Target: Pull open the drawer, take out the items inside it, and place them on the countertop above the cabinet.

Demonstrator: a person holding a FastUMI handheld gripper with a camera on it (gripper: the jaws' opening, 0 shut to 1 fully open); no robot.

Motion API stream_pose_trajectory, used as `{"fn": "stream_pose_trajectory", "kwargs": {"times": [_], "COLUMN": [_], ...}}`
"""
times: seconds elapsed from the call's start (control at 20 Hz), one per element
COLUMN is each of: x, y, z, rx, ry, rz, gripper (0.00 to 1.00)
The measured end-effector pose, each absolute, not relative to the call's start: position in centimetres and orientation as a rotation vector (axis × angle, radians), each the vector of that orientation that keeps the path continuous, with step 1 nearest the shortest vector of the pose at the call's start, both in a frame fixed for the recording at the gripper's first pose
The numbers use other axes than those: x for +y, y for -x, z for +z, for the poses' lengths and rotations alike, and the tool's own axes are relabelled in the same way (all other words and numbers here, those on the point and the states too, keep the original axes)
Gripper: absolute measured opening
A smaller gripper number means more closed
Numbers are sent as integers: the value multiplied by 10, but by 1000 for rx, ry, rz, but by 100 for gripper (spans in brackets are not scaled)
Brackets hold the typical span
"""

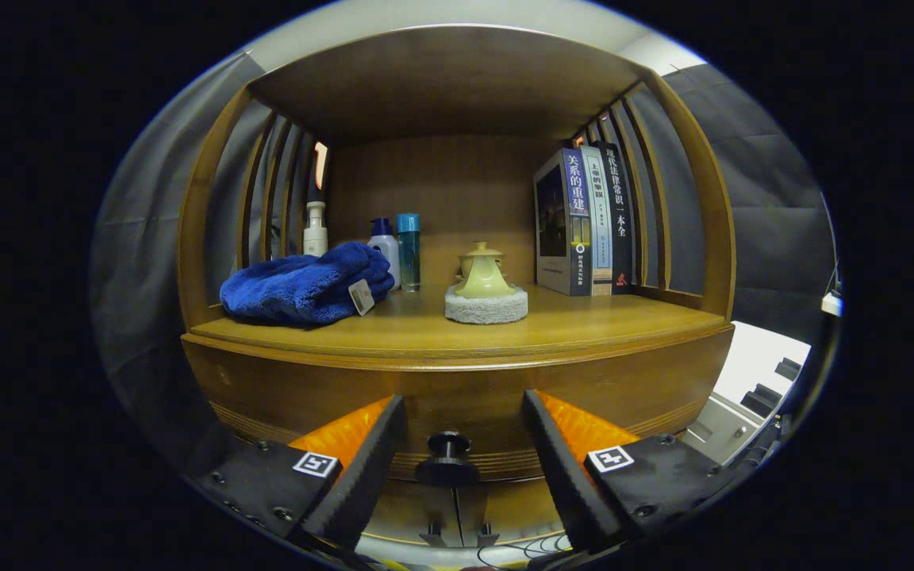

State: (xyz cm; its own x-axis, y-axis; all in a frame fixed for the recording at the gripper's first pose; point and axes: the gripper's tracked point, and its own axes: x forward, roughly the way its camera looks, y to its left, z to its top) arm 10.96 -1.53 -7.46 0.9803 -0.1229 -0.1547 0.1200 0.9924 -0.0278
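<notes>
**Your gripper lines up on the drawer knob**

You hold the gripper square to the front of the brown wooden cabinet, its two fingers spread wide apart and gripping nothing. The round dark knob of the closed wooden drawer sits between the fingers, clear of both, so the drawer's contents stay hidden from you. Above the drawer front runs the smooth wooden countertop. On it, to the left, lies a crumpled blue plush towel with a small tag; behind it stand a white pump bottle, a white bottle with a blue cap and a slim teal bottle. Near the middle, a pale yellow lidded teacup rests on a round grey felt coaster. To the right, three upright books lean against the slatted side.
</notes>
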Motion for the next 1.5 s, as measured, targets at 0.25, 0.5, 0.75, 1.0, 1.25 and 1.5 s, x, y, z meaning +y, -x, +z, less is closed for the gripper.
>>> {"fn": "stream_pose_trajectory", "kwargs": {"times": [0.25,0.5,0.75,1.0,1.25,1.5], "x": [-11,-25,-49,-65,-76,-82], "y": [-79,-14,38,58,63,71], "z": [18,73,95,85,89,92], "rx": [27,-35,-56,-56,-59,-59], "ry": [15,0,13,-20,-20,-34], "rz": [-75,-43,-57,-94,-130,-139], "gripper": [98,97,97,98,98,98]}}
